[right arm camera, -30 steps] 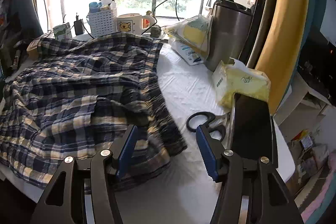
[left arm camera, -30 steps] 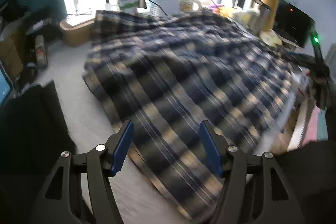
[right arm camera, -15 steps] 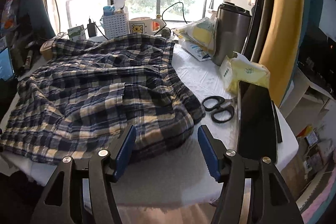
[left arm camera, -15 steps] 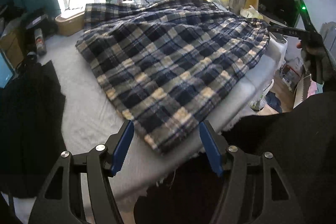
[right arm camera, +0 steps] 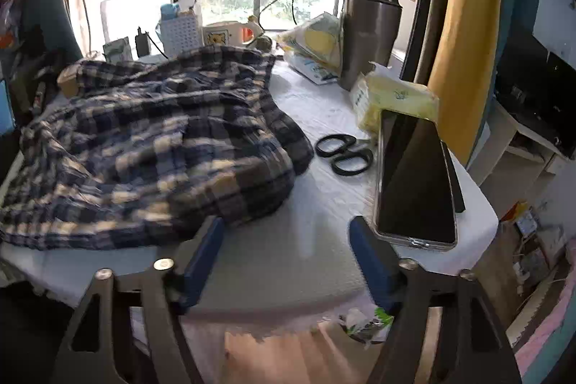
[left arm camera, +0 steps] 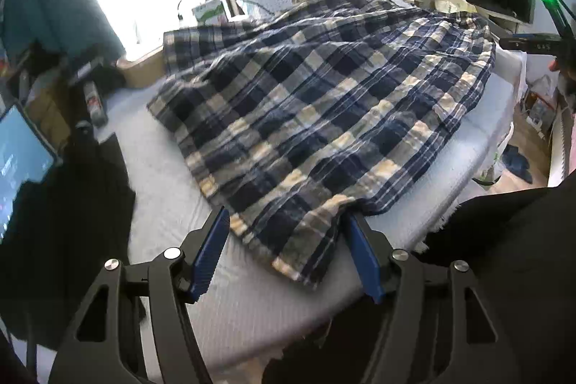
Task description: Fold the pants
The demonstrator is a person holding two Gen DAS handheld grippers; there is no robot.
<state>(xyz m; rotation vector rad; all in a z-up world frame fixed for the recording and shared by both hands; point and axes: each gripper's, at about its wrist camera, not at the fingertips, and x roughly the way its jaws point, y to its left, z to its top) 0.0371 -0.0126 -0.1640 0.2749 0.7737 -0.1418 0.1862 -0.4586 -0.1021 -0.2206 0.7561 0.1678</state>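
The blue and cream plaid pants (left arm camera: 316,103) lie spread over the white padded table (left arm camera: 252,308). My left gripper (left arm camera: 286,240) is open, low over the table's near edge, with the pants' near corner lying between its blue pads. In the right wrist view the pants (right arm camera: 154,146) fill the left of the table (right arm camera: 288,261). My right gripper (right arm camera: 286,247) is open and empty at the near edge; its left pad sits just at the pants' hem.
Black scissors (right arm camera: 343,152), a phone (right arm camera: 414,175), a yellow wipes pack (right arm camera: 392,99) and a steel tumbler (right arm camera: 367,35) sit on the right. A white basket (right arm camera: 180,33) and mug (right arm camera: 221,35) stand at the back. A tablet (left arm camera: 21,164) and dark cloth (left arm camera: 72,222) lie left.
Both grippers have drawn back toward the table's near edge. The left one then moved in so the pants' corner lies between its pads. Both stay open.
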